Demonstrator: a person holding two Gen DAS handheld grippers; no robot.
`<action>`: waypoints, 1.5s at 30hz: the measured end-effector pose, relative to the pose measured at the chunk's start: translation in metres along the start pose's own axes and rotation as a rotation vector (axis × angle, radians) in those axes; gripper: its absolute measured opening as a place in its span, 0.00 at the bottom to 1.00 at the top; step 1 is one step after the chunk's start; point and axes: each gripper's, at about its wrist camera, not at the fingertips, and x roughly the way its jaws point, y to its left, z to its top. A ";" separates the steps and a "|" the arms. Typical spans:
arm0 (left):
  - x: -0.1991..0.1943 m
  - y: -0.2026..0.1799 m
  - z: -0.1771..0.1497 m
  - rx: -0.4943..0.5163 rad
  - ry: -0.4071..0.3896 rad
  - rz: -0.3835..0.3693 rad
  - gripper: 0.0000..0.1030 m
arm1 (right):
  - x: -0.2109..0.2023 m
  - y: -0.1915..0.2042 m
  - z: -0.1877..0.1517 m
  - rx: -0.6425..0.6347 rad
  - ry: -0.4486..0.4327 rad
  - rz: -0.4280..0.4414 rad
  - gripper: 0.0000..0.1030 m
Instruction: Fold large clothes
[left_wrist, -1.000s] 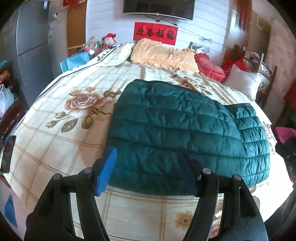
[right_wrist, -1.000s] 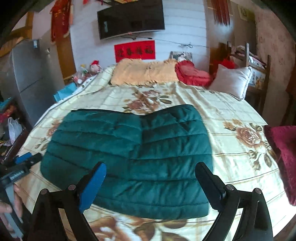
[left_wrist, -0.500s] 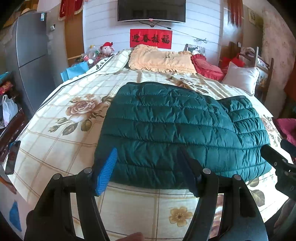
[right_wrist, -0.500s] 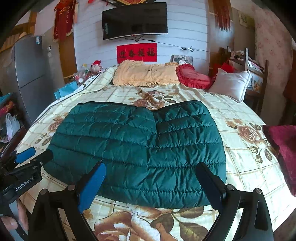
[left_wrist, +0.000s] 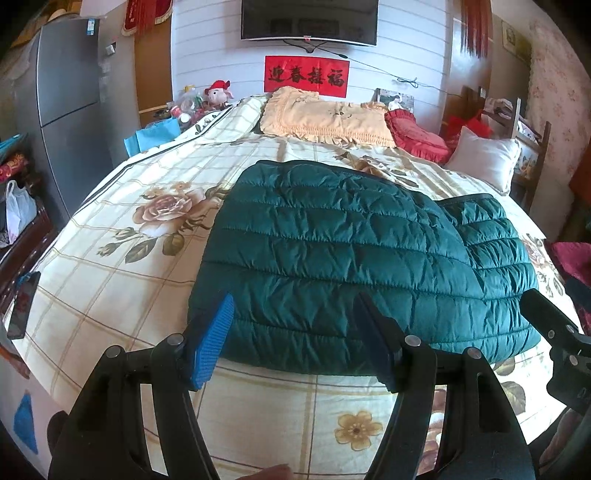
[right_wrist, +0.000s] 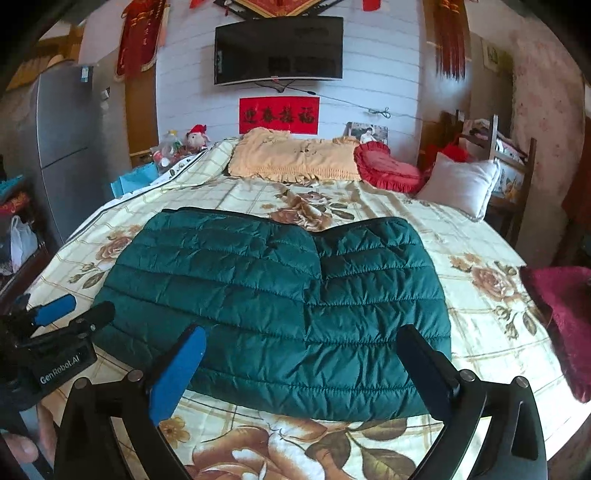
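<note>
A dark green quilted down jacket (left_wrist: 354, 258) lies folded into a flat rectangle on the floral bedspread (left_wrist: 122, 266); it also shows in the right wrist view (right_wrist: 280, 295). My left gripper (left_wrist: 295, 332) is open and empty, held above the bed's near edge just before the jacket's front left corner. My right gripper (right_wrist: 299, 354) is open and empty, held before the jacket's front edge. The right gripper shows at the right edge of the left wrist view (left_wrist: 554, 332), and the left gripper shows at the left of the right wrist view (right_wrist: 62, 325).
A yellow pillow cover (right_wrist: 295, 158), a red cushion (right_wrist: 384, 166) and a white pillow (right_wrist: 458, 184) lie at the head of the bed. A grey fridge (left_wrist: 70, 103) stands left. A dark red cloth (right_wrist: 561, 314) lies at the right bed edge. A phone (left_wrist: 24, 310) lies at the bed's left edge.
Both grippers have drawn back and up from the jacket, still open. The jacket lies as before, and more of the bed's near edge shows.
</note>
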 end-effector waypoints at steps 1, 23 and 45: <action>0.000 0.000 0.000 0.001 0.000 -0.001 0.65 | 0.001 -0.001 0.000 0.010 0.005 0.006 0.99; 0.001 -0.003 -0.002 0.013 -0.008 -0.001 0.65 | 0.009 -0.008 -0.004 0.035 0.028 0.040 0.99; 0.003 -0.004 -0.002 0.017 -0.006 0.000 0.65 | 0.016 -0.011 -0.006 0.054 0.048 0.068 0.99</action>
